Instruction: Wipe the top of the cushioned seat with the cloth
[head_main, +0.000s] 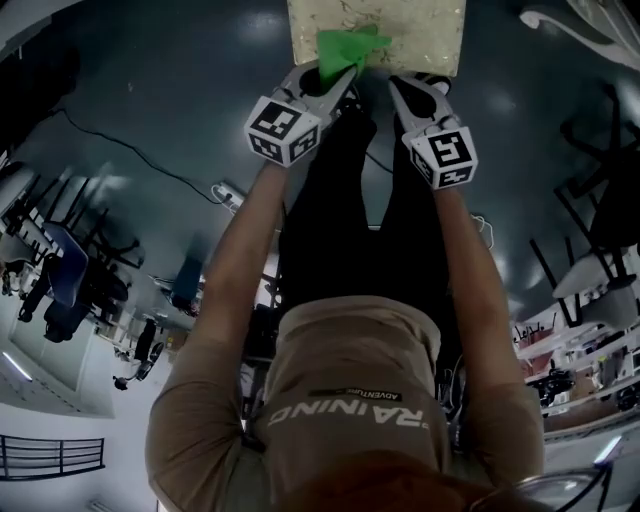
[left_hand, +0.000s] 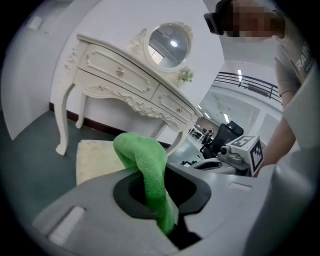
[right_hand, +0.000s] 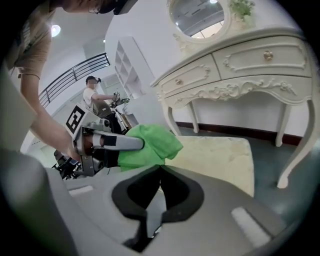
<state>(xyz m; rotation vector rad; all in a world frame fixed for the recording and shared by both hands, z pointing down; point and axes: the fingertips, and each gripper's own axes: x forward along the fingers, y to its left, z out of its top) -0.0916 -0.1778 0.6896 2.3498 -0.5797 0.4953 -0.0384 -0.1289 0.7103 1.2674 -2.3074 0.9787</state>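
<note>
Head view, near end: person's beige shirt (head_main: 350, 360) sat at 6 o'clock, both forearms running up toward 12.
Left gripper (head_main: 333, 82) was at 11 o'clock of the torso, right gripper (head_main: 412, 88) at 1 o'clock; the two were side by side, near but apart; both marker cubes faced the camera.

Left gripper view: left fingers (left_hand: 95, 195) were clenched on the green cloth (left_hand: 147, 165); the cloth ran up out of the pinch and folded over toward 10 o'clock in a loose hump.
Right gripper view: right fingers (right_hand: 225, 200) were closed tip to tip, nothing between them; the left gripper sat at their 10 o'clock with the cloth bunched at its tip.

Cloth was at the near edge of the cushioned seat (head_main: 420, 30), toward its left corner; in head view it overlapped that edge at 12 o'clock of the left gripper; couldn't tell whether it pressed on the fabric.
Seat was cream, square, low on the dark floor (head_main: 150, 90); most of its top lay bare beyond the cloth.

Behind the seat: white carved dressing table (right_hand: 235, 70) with drawers and curved legs, seat just in front of it; oval mirror (right_hand: 197, 15) on top, against a white wall.
Farther off, at 9 o'clock in the right gripper view: another person (right_hand: 93, 97) standing; dark railing (right_hand: 75, 75) above.
</note>
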